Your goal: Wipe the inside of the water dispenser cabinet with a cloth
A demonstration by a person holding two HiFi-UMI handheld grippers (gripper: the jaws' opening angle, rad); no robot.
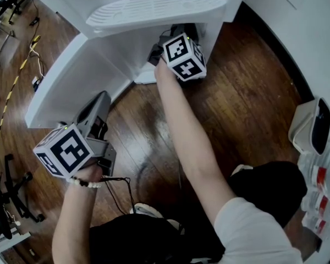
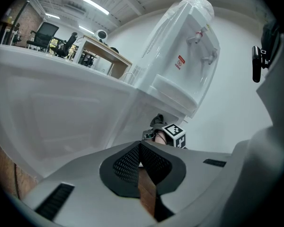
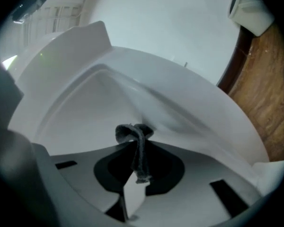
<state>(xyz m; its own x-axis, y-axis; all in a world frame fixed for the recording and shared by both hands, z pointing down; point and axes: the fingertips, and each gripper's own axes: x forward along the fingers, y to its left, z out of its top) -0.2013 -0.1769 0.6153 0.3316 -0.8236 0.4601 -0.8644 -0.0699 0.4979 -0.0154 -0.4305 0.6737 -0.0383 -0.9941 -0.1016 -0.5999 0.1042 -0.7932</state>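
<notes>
The white water dispenser (image 1: 154,7) stands at the top of the head view, its cabinet door (image 1: 71,76) swung open to the left. My right gripper (image 1: 164,44) reaches into the cabinet opening, so its jaws are mostly hidden there. In the right gripper view, the right gripper (image 3: 136,132) is shut on a dark grey cloth (image 3: 141,152), held close to the white inner wall (image 3: 109,89). My left gripper (image 1: 103,99) hangs over the wooden floor just outside the door. Its pads (image 2: 154,162) are pressed together with nothing between them.
A white box-shaped appliance (image 1: 311,125) and wrapped water bottles (image 1: 322,186) stand on the floor at the right. Cables (image 1: 36,59) and a chair base (image 1: 14,175) lie at the left. The person's knees (image 1: 264,180) are near the bottom edge.
</notes>
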